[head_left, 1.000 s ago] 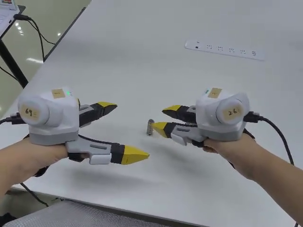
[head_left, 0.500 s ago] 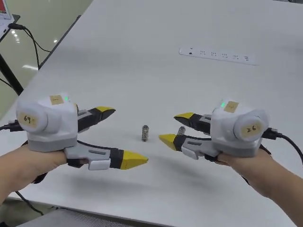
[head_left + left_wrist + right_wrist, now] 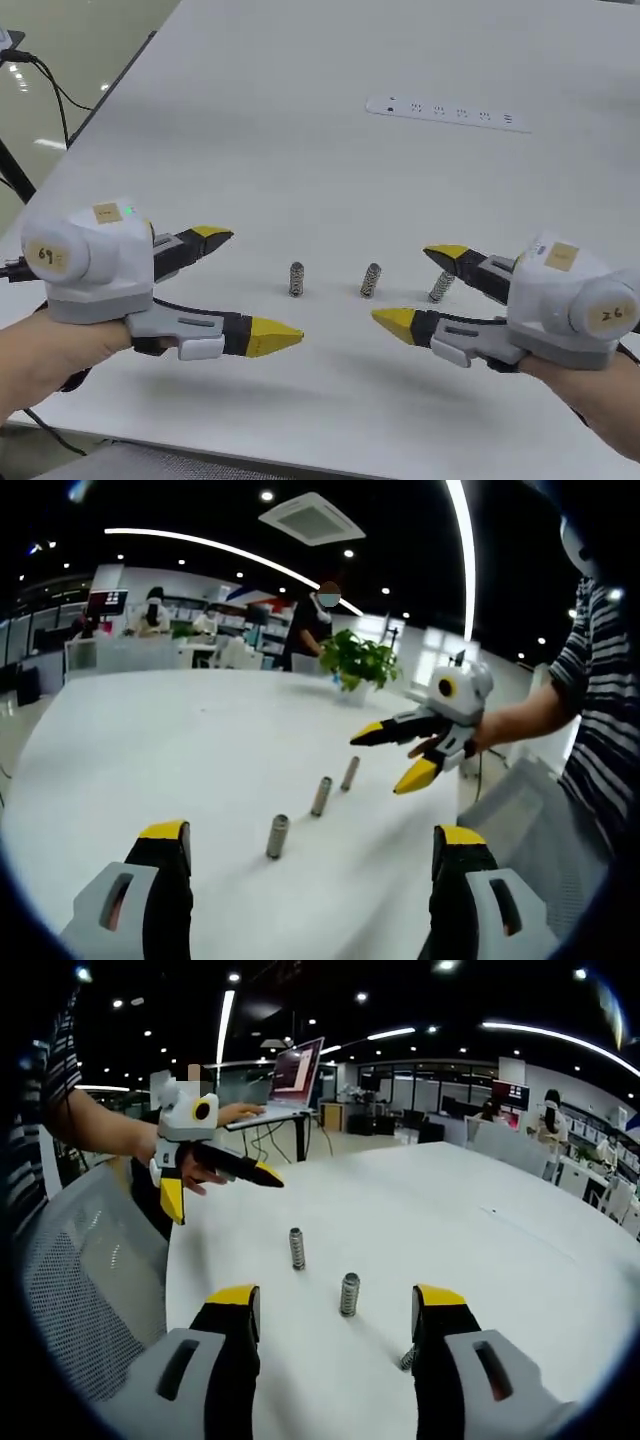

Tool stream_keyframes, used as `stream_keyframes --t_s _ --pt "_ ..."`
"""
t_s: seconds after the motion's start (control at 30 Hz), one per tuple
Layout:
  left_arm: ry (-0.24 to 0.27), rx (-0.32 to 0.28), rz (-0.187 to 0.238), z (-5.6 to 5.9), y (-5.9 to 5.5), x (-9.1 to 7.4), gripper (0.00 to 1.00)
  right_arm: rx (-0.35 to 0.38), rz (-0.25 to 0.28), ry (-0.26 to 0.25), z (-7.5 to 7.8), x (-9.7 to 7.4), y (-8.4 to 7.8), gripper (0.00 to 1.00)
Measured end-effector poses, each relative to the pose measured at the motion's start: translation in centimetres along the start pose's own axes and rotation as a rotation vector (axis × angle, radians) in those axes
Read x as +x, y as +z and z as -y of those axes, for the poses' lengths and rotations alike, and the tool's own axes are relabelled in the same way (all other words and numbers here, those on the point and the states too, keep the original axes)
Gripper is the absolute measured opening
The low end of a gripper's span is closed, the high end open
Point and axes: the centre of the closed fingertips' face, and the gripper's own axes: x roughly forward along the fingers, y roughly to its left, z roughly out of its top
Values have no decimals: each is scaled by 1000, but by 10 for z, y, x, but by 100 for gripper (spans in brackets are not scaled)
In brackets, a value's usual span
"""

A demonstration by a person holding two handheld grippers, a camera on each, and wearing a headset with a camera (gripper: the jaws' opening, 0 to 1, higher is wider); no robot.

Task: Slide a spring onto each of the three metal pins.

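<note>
Three springs (image 3: 370, 280) abreast; left gripper (image 3: 260, 286), right gripper (image 3: 405, 284), jaws apart

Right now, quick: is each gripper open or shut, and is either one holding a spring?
Left gripper: open, holding nothing.
Right gripper: open, holding nothing; a spring stands between its jaws, not gripped.

3 springs (image 3: 371, 280) stand in a row between the left gripper (image 3: 260, 287) and right gripper (image 3: 405, 285), blocking the straight line between them. Behind the row the tabletop (image 3: 300, 150) lies bare up to a power strip (image 3: 445, 113); in front it is bare too.
</note>
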Motion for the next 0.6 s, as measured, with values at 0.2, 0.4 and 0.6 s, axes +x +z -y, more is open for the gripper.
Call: stream_keyframes --t_s 0.2,0.4,0.6 --pt "2 8 2 1 1 -2 98 27 4 -27 9 -17 -16 71" --pt "16 1 7 -2 1 -6 98 84 13 -66 19 -32 -27 81" --pt "36 -9 29 -3 3 -10 98 137 35 -81 24 -42 -31 94"
